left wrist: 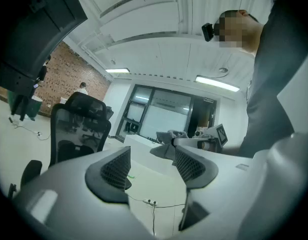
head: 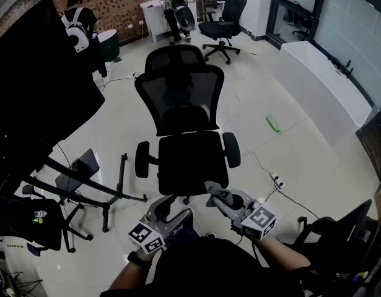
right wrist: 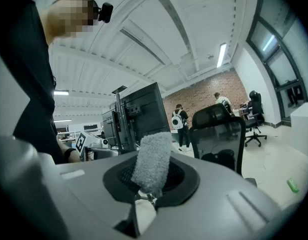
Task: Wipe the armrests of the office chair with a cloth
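Cloth (right wrist: 152, 160) is judged soft, light, limp; it is pinched at one end by right gripper (right wrist: 149, 184). Left gripper (left wrist: 151, 165) is held spread, empty.

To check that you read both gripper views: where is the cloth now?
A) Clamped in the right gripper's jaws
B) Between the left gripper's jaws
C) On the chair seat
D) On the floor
A: the right gripper has its jaws shut on the cloth, while the left gripper stands open and empty.
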Demonstrator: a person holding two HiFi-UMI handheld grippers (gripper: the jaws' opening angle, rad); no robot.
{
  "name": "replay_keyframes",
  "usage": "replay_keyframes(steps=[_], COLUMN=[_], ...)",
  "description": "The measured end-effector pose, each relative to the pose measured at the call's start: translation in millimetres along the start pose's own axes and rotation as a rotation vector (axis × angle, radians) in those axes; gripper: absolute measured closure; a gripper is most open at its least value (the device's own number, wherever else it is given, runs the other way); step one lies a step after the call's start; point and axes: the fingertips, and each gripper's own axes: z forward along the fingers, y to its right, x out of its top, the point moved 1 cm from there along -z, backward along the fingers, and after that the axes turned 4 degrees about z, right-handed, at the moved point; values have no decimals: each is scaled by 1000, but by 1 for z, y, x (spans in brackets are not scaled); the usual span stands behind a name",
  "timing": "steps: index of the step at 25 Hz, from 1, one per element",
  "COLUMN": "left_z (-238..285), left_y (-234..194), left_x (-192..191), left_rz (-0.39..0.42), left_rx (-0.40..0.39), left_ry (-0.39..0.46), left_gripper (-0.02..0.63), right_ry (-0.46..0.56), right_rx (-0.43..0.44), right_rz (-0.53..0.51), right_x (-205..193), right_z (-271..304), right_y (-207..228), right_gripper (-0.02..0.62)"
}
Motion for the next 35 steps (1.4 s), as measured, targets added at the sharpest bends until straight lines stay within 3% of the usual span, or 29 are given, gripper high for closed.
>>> replay_keyframes(steps=[7,15,24,35], left_z=[27,73,101,125], left_y=[-56,-142,-221,-252], left_x=[8,26,43,36], left_rz=[-19,-45,-52,-81], left_rx=[-15,-79,-140,-149], left_ry=[4,-11,-28,-67], left_gripper=[301,301,301,301], right_ry=[-15,-27,-18,-34], right_rx=[-23,-98,-139,-120], right_rz=[9,10,17,39], right_x=[9,32,59,60], right_z=[42,104,172,203], right_y=[40,105,147,174], right_gripper=[560,560,560,560])
